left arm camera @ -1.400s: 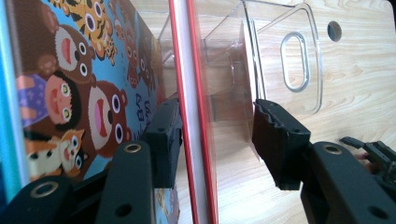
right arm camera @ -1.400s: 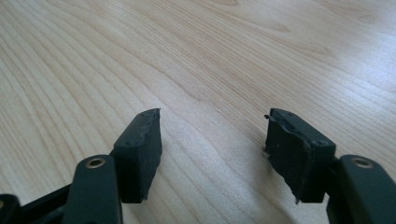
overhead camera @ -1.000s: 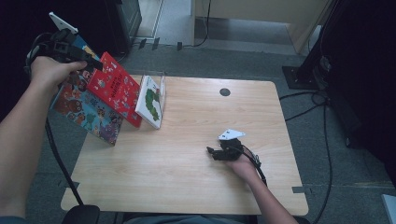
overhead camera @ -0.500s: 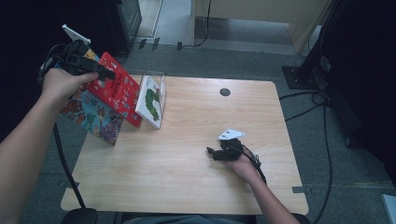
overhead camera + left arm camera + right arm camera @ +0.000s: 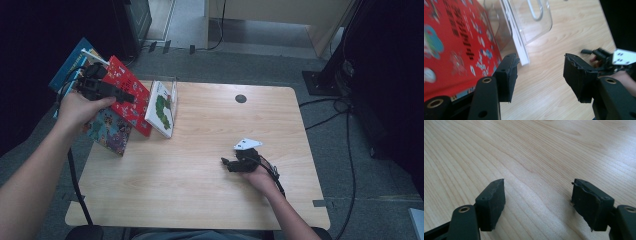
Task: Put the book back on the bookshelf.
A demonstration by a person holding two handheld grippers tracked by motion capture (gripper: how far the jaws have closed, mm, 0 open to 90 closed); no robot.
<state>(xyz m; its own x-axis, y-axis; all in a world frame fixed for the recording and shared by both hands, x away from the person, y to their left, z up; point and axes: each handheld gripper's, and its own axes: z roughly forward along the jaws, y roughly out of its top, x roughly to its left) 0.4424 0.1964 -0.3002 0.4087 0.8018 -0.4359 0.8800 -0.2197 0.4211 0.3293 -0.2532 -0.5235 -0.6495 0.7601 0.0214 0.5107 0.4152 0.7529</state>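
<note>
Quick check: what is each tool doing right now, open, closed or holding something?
Left tool: open, holding nothing, beside the red book.
Right tool: open, empty, low over the table.

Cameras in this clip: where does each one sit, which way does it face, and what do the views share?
High view: fixed above the person's side, looking forward and down on the wooden table; both forearms enter from below, left gripper at the red book, right gripper low over bare wood.
Left gripper view: rides the left gripper, facing along its open jaws past the red book and clear stand.
Right gripper view: rides the right gripper, facing bare tabletop, jaws open.
Shared: the high and left gripper views both show the red book and right gripper.
</note>
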